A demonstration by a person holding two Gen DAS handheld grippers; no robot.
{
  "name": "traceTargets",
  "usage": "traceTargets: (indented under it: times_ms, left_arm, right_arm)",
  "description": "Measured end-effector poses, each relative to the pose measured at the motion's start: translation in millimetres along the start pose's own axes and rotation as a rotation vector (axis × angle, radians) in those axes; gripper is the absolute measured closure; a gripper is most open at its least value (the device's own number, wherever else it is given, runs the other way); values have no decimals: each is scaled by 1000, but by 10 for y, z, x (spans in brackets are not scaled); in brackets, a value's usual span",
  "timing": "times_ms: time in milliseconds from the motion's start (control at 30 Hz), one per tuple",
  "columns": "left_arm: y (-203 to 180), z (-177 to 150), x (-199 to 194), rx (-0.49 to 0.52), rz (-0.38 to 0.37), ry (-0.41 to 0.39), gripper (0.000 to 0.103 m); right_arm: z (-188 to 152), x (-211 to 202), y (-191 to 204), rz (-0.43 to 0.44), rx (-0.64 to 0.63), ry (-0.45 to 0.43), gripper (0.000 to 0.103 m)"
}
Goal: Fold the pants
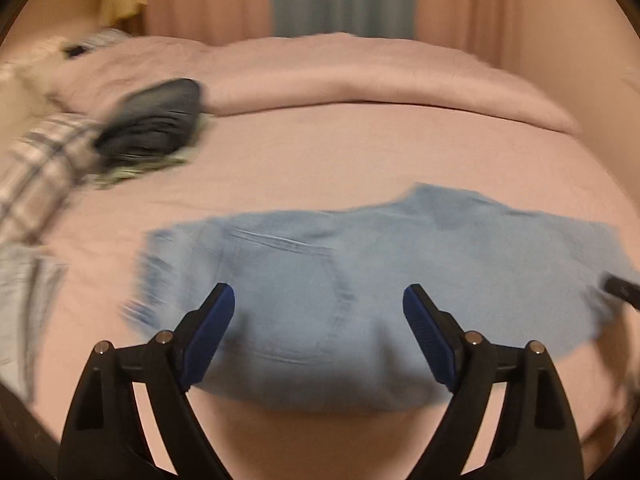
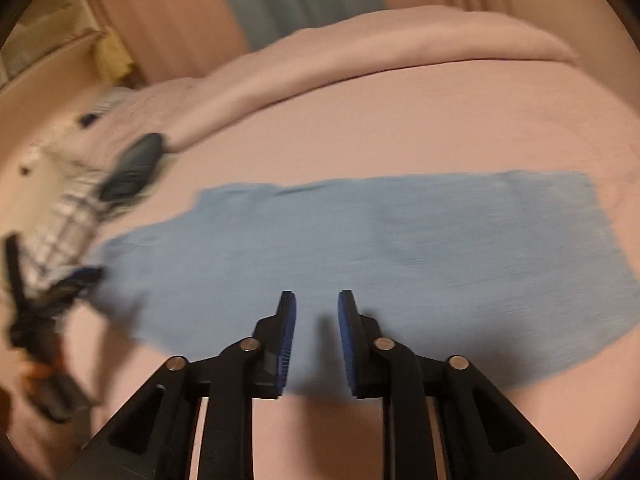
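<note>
Blue-padded jaws hover empty over light-blue jeans (image 1: 320, 280) spread flat on a pink bed (image 1: 360, 152).

Over the jeans' waist end the left gripper (image 1: 319, 300) stands wide apart, nothing between its fingers; over the leg length the right gripper (image 2: 317, 308) shows a narrow gap, pinching nothing. Already doubled leg on leg, it seems, though blur makes that uncertain. Denim is soft yet fairly heavy and holds a crease; it should drag rather than slide on the sheet. Likely best holds are the thick waistband and the hem end, pinching both layers together. Beyond the jeans' waist end lies a dark folded garment (image 1: 152, 116) on plaid cloth (image 1: 44, 152).
</note>
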State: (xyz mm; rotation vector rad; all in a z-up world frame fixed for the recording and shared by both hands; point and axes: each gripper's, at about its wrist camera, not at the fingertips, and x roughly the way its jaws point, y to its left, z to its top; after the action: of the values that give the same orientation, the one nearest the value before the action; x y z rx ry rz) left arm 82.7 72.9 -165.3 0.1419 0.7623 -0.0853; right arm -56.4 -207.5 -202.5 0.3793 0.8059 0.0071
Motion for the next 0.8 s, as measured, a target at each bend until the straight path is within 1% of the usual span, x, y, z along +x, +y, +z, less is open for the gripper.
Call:
traceTargets:
  times_ms: [33, 67, 100, 167, 267, 333, 367, 400, 433, 467, 500, 533, 567, 633, 733, 800]
  left_arm:
    - [31, 1, 14, 5, 57, 4, 18]
    - [79, -11, 25, 9, 98, 5, 18]
    - [162, -36, 33, 7, 109, 17, 18]
    - [273, -66, 24, -5, 103, 44, 19]
    - [259, -63, -85, 4, 68, 27, 19]
    - [101, -14, -184, 16, -23, -3, 18]
    - [12, 10, -205, 19, -66, -9, 17]
    - [-123, 46, -230, 21, -153, -12, 17]
    - [-246, 81, -225, 18, -231, -4, 17]
    - [-349, 91, -218, 18, -283, 3, 17]
    - [-516, 108, -195, 21, -365, 22, 17]
    - [-632, 116, -175, 26, -412, 36, 17]
    - [-749, 117, -150, 30, -449, 51, 17]
    - [-1005, 110, -86, 37, -541, 98, 18]
    - [-1256, 80, 32, 9, -644, 164, 18]
    - [-1348, 31, 106, -17, -684, 204, 18]
  right_arm:
    - [-36, 45, -85, -43, 11, 27, 81]
    - [-99, 87, -170, -74, 16, 63, 81]
    - [-182, 106, -253, -69, 20, 88, 81]
    - [-288, 4, -366, -11, 29, 58, 81]
    - [-395, -143, -473, 34, 54, 83, 81]
    - [-438, -250, -563, 52, 92, 85, 81]
    - [-460, -316, -629, 45, 128, 65, 80]
    - [-485, -381, -718, 43, 183, 37, 79]
    - [-522, -421, -804, 61, 256, 8, 74]
    - [-564, -485, -948, 86, 338, -23, 68]
    - [-618, -545, -1113, 111, 431, -54, 65]
    - [-657, -584, -1211, 121, 499, -74, 60]
    - [-706, -615, -1339, 117, 570, -93, 58]
    - [-775, -650, -1504, 101, 650, -123, 58]
    - [-798, -633, -1605, 115, 705, -157, 58]
    - [-781, -538, -1628, 129, 736, -168, 58]
